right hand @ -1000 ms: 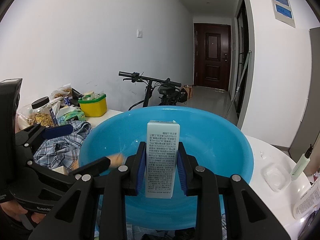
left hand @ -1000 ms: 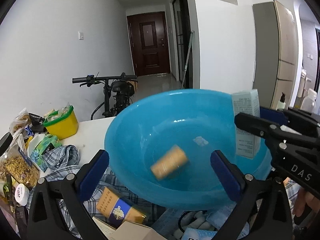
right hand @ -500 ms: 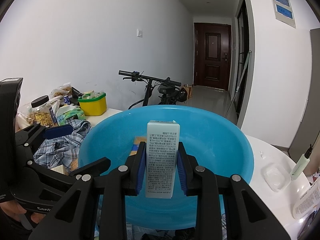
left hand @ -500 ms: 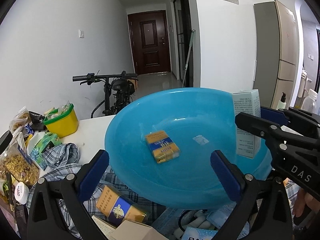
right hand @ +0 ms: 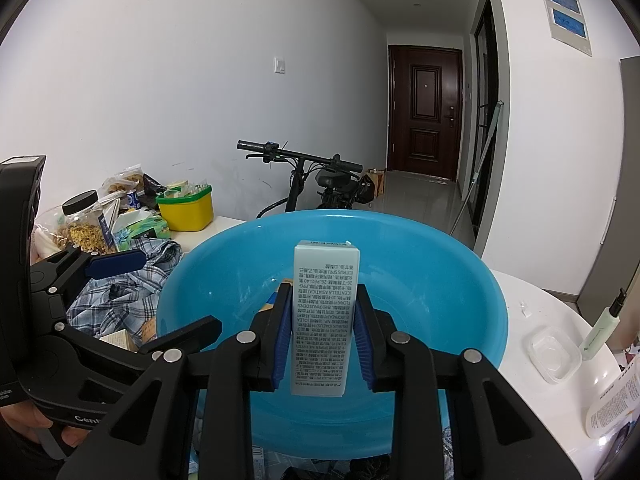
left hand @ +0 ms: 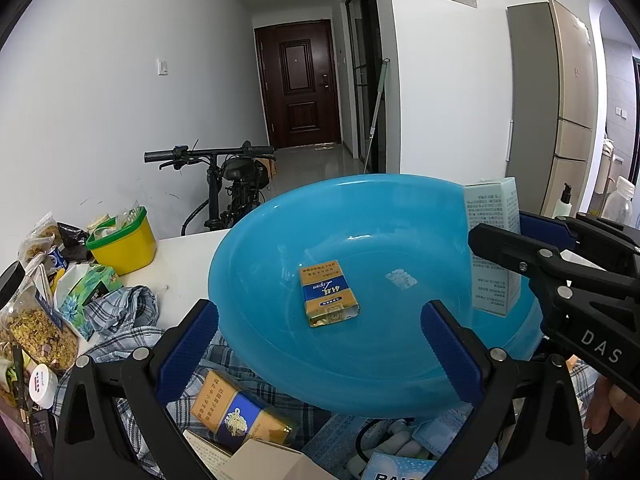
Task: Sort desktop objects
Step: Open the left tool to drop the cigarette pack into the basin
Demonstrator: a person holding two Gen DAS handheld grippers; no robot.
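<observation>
1. The right gripper (right hand: 323, 340) had its jaws clamped on a pale green carton (right hand: 325, 320), which stood upright between the blue pads, printed side to the camera.
2. The carton hung over the near side of a blue basin (right hand: 460, 280); in the left wrist view the same carton (left hand: 494, 248) appeared at 3 o'clock of the basin (left hand: 280, 240), above its rim.
3. The left gripper (left hand: 320, 344) had its jaws wide apart, with nothing between them; they stood in front of the basin's near edge.
4. A yellow and blue cigarette pack (left hand: 328, 294) lay flat on the bottom of the basin, near the middle, touching no gripper.
5. A second cigarette pack (left hand: 236, 412) lay outside the basin at 7 o'clock, partly on a checked shirt (left hand: 120, 312).
6. At 9 o'clock from the basin, the white tabletop (left hand: 180, 264) carried a yellow tub with green rim (left hand: 124, 240), a green tissue pack (left hand: 84, 292) and a jar of dried flowers (left hand: 32, 328).
7. In the right wrist view, at 3 o'clock from the basin, a clear small plastic box (right hand: 554, 354) and a light green pen (right hand: 600, 328) rested on the tabletop, apart from the basin.
8. A bicycle (right hand: 320, 184) stood behind the tabletop, at 12 o'clock, against the white wall.
</observation>
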